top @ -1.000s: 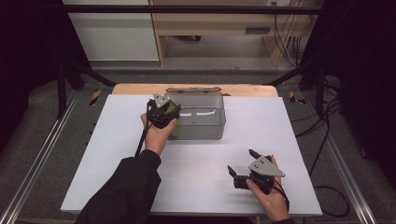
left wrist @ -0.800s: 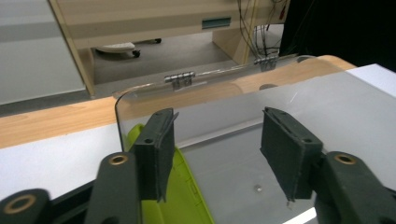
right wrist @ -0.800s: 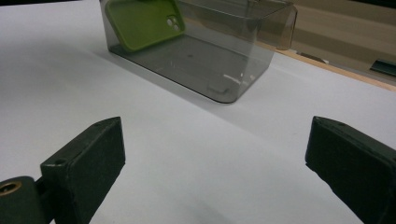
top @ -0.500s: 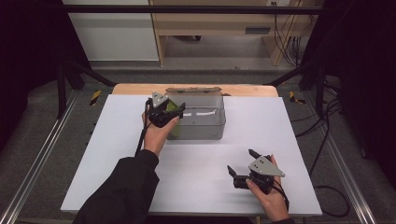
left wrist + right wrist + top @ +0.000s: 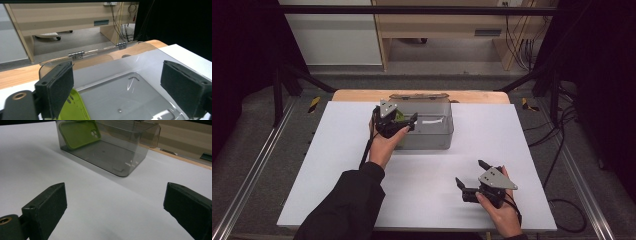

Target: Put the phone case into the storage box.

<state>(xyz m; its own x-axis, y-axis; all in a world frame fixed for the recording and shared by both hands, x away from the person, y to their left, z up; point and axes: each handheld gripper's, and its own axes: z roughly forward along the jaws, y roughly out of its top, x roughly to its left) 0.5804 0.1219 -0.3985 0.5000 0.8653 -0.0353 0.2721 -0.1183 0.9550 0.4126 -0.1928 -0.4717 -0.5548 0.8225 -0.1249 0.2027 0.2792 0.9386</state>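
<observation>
Smoky clear plastic box on the matte white worktop holds a lime-green phone case leaning inside its end wall, left hand-held gripper just opened above it, right hand-held gripper gaping empty.

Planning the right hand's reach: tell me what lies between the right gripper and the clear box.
Nothing: in the right gripper view only bare white table stretches from the right gripper to the clear box holding the green phone case.

Clear box blocks far centre; near table free.
</observation>
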